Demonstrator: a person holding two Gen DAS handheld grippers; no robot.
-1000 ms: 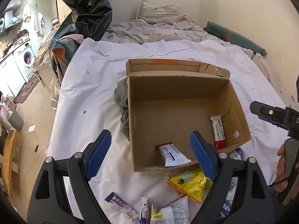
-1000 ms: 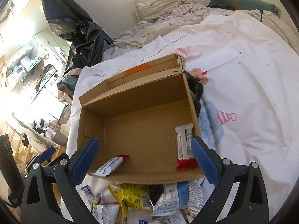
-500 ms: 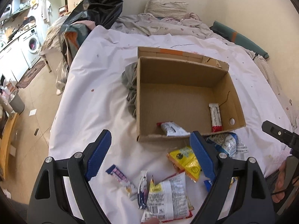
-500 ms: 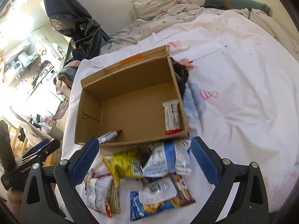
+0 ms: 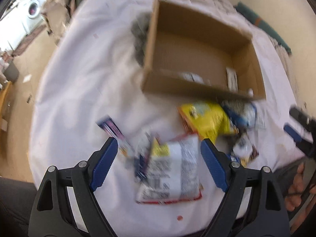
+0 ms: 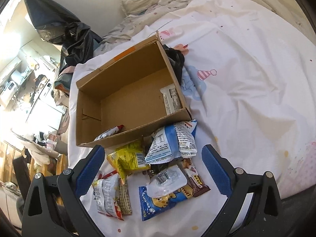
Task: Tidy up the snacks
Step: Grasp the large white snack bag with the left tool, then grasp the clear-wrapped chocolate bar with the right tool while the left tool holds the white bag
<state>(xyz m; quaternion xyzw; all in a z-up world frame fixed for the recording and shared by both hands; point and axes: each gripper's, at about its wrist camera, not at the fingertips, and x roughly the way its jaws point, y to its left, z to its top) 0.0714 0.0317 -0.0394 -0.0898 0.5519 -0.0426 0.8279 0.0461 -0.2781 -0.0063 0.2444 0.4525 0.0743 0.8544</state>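
Two wrapped bars are lying inside the cardboard box (image 6: pixel 128 100) on the bed; everything else is sitting in a loose heap just in front of the box's near wall. The left gripper (image 5: pixel 157 165) is hanging over the white-and-red packet (image 5: pixel 171 175), the heap's member farthest from the box, with its jaws spread wide and nothing between the pads. The right gripper (image 6: pixel 153 169) is likewise gaping and empty, poised over the middle of the heap, where a clear-wrapped pack (image 6: pixel 167 179) is resting on a blue bag (image 6: pixel 158 201) and a brown bar (image 6: pixel 194 179).

The trouble I am expecting comes from the overlap. The yellow packet (image 6: pixel 128 158) and the blue-and-white pouches (image 6: pixel 173 140) are leaning against the box wall and each other, so a closing jaw is likely to pinch two wrappers at once or drag a neighbour along. The wrappers look slick and puffy, so a shallow grip may be slipping off. Both grippers are also working close together in front of the box, which invites a knock.
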